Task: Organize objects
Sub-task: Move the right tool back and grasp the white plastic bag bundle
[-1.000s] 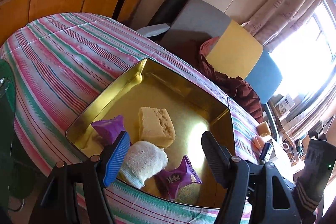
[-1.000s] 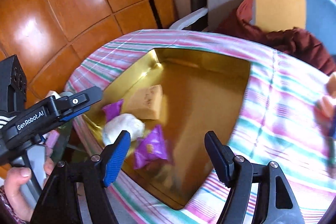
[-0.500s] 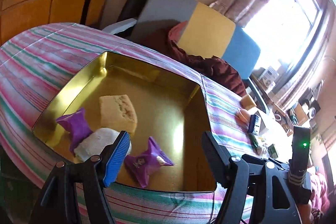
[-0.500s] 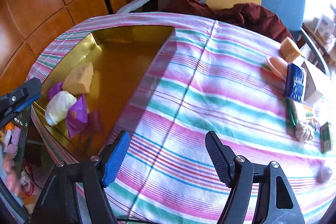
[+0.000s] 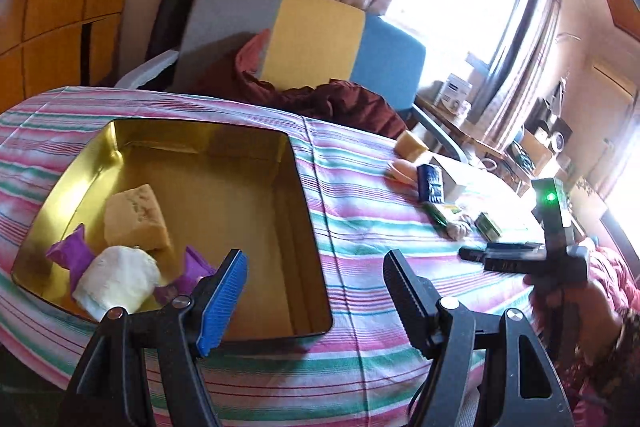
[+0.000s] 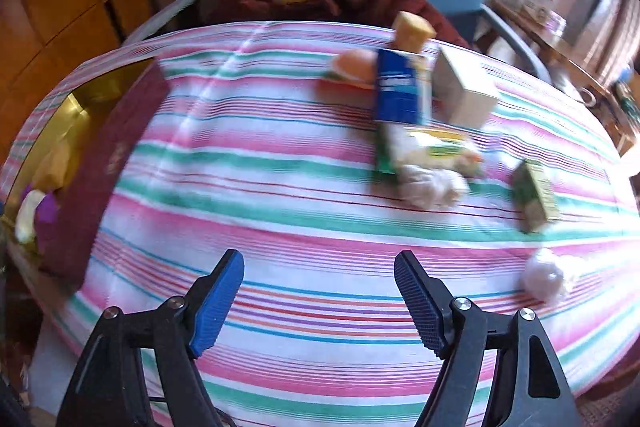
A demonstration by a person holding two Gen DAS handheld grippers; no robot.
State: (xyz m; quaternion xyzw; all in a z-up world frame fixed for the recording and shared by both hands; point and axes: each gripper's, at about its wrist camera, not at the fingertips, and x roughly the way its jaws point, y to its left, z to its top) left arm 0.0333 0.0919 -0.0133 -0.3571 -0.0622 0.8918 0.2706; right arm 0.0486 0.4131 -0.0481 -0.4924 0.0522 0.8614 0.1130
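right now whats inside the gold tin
Inside the gold tin: a yellow sponge block, a white bundle and two purple wrappers. The left claw hides part of the near one.

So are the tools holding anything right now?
No. The left tool and the right tool are both open with nothing between their fingers. The snacks lie untouched on the striped tablecloth.

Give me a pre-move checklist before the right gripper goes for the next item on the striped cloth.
1. Right gripper open and empty: ok.
2. Left gripper open and empty: ok.
3. Gold tin has free floor space: ok.
4. Loose items in view, such as the blue packet and green box: ok.
5. Right view sharp enough to aim: not ok, blurred.
6. Which item is easiest to grip: cannot tell.
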